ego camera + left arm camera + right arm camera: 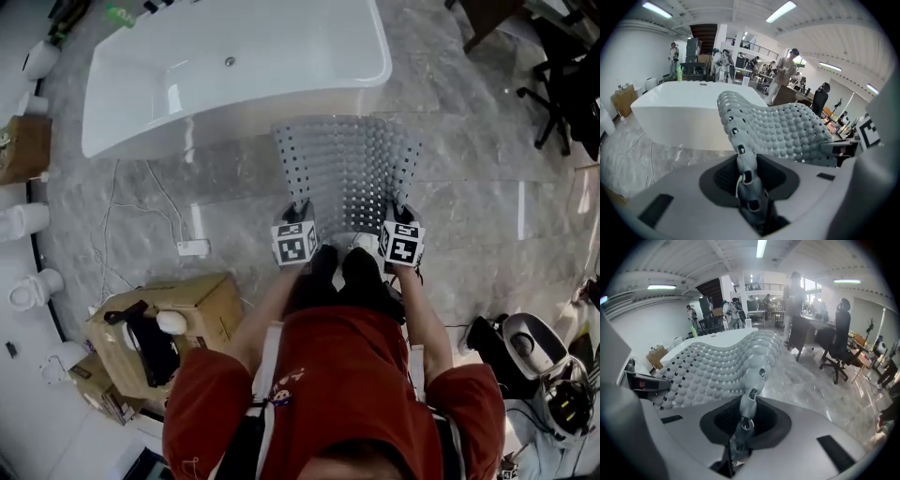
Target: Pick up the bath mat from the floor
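Note:
A grey, knobbly bath mat with rows of small holes hangs stretched between my two grippers, lifted off the marble floor in front of the white bathtub. My left gripper is shut on the mat's near left corner. In the left gripper view the mat's edge runs straight into the closed jaws. My right gripper is shut on the near right corner. The right gripper view shows the mat spreading away to the left, its edge pinched between the jaws.
A cardboard box stands at my left, with a white power strip and cable on the floor. An office chair stands far right, and round appliances lie near right. People stand in the background.

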A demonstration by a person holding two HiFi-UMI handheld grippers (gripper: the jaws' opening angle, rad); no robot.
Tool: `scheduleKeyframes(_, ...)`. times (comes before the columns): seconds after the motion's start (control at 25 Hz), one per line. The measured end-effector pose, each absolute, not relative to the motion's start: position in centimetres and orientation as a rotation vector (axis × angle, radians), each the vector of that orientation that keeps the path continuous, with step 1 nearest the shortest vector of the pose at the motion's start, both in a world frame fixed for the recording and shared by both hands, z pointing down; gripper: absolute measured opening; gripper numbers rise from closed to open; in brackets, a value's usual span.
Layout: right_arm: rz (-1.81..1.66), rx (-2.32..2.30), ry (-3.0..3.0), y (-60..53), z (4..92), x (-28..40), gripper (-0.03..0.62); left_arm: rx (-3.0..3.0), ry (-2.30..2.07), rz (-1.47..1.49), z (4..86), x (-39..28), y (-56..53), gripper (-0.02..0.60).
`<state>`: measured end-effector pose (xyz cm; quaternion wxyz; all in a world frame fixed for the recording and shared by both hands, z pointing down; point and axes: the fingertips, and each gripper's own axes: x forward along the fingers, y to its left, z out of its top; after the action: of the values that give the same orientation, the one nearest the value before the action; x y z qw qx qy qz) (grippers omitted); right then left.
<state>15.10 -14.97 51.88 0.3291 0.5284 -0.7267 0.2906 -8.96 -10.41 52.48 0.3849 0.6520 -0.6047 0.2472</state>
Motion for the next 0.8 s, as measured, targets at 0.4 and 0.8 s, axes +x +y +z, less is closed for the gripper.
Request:
scheduleKeyframes(0.4,0.5,1.518,-2.091,-18.4,37.3,14.5,0.051,1.903,-1.73,0.496,38.1,-10.2,-13.8,0.11)
scheduleKeyframes(0.8,0.169,1.728,-2.297,-23.1,22.3,15.0,0.051,2.149,-1.957,0.278,23.4,-10.1,-17.9,0.107)
